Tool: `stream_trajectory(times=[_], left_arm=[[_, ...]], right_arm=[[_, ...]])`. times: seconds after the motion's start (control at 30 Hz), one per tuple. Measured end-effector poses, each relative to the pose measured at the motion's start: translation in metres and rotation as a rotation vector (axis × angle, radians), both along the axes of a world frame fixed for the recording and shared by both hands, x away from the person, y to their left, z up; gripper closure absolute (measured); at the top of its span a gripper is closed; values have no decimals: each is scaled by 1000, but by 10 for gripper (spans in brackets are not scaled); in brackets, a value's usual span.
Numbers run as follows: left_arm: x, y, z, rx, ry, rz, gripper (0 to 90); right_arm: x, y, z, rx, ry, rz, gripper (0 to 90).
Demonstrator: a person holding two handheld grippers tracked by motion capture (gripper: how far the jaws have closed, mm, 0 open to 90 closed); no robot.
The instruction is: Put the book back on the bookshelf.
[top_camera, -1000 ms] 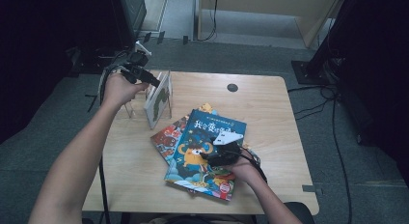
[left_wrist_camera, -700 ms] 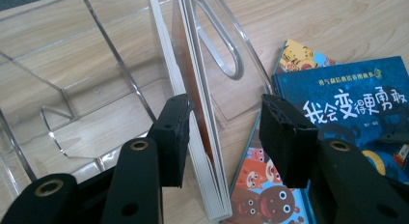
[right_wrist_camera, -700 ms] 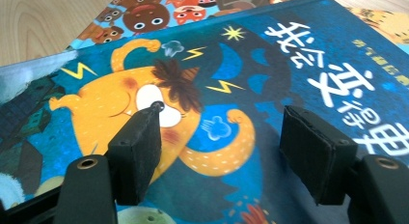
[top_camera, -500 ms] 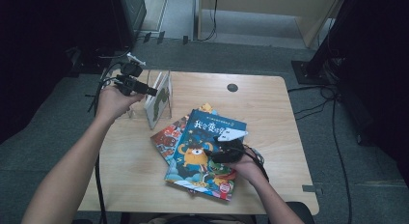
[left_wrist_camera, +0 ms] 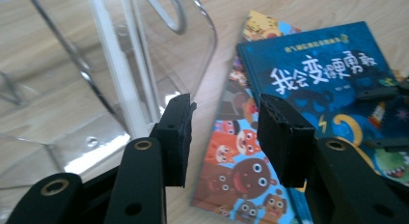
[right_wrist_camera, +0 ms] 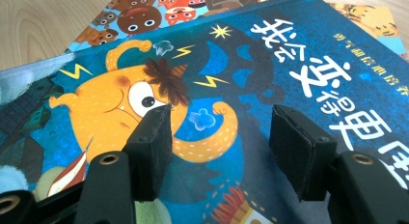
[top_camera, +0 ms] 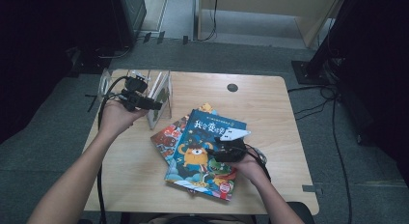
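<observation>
A blue picture book [top_camera: 200, 159] with an orange monster on its cover lies on top of a fanned pile at the table's middle. Under it lies a red-orange book [top_camera: 168, 135] covered in cartoon faces. My right gripper [top_camera: 216, 151] sits low over the blue book [right_wrist_camera: 270, 64]. Its jaws [right_wrist_camera: 219, 122] are open and have just been closing, with only the cover showing between them. My left gripper [top_camera: 155, 105] is at the table's left, beside a clear acrylic book stand [top_camera: 161, 93]. Its jaws [left_wrist_camera: 226, 108] are open with nothing between them and have just narrowed slightly. The stand [left_wrist_camera: 120, 64] is to their left and the books [left_wrist_camera: 313, 74] to their right.
The wooden table [top_camera: 270, 103] has a round cable hole [top_camera: 232, 87] near its far edge. A third, yellowish book [top_camera: 206, 108] pokes out at the top of the pile. Cables trail from both grippers. Dark furniture and floor cables surround the table.
My left hand has moved nearer and slightly right, lowering beside the clear stand. The right hand has stayed over the blue book, and its jaws look narrower.
</observation>
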State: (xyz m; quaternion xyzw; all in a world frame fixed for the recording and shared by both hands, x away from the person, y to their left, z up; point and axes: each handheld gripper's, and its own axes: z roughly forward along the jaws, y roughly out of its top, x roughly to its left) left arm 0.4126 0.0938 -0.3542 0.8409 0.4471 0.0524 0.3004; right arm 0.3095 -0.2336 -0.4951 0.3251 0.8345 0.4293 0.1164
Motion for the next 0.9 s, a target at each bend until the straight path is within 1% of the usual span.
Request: stream_trajectory(times=[0.07, 0.1, 0.13, 0.17, 0.2, 0.23, 0.27, 0.3, 0.33, 0.37, 0.47, 0.63, 0.67, 0.7, 0.77, 0.8, 0.83, 0.87, 0.9], left_arm=[[-4, -1, -4, -2, -4, -9, 564], [-6, -2, -6, -13, -5, -12, 564], [-8, -2, -8, -14, -4, -15, 564], [-13, -4, -12, -13, -14, -23, 568], [-13, -4, -12, -13, -14, -23, 569], [-16, -5, -16, -6, -9, -21, 573], [-16, -5, -16, -6, -9, -21, 593], [-20, -6, -19, 4, -31, -18, 593], [-20, -6, -19, 4, -31, -18, 594], [-22, -6, -21, -6, -35, -20, 594], [-27, -6, -27, -36, -21, -26, 598], [-36, -8, -37, -62, -34, -43, 598], [-37, -8, -39, -68, -27, -43, 599], [-39, -9, -44, -71, -21, -49, 600], [-41, -10, -47, -67, -16, -55, 603], [-42, -10, -49, -67, -20, -57, 603], [-44, -11, -51, -69, -18, -61, 621], [-49, -11, -53, -61, -48, -69, 658], [-50, -11, -55, -68, -37, -72, 676]], right_arm=[[1, -1, 1, -14, -2, -1, 417], [1, -3, 1, -11, 8, -14, 413], [1, -3, 1, -11, 8, -14, 413], [2, -4, 1, -2, 23, -25, 413], [2, -4, 1, -2, 23, -25, 413], [3, -6, 0, 3, 36, -31, 420], [3, -6, 0, 3, 36, -31, 420], [3, -7, 1, 4, 40, -36, 433], [3, -7, 1, 3, 38, -37, 433], [3, -7, 1, 3, 38, -37, 433], [3, -8, 1, 1, 35, -38, 438], [2, -12, 1, -3, 38, -49, 450], [2, -13, 1, -1, 33, -48, 455], [1, -14, 1, -7, 26, -48, 457], [1, -15, 1, -11, 27, -49, 458], [1, -15, 1, -11, 27, -49, 458], [0, -15, 1, -13, 25, -47, 458], [0, -17, 1, -15, 25, -49, 457], [-1, -17, 1, -14, 24, -48, 457]])
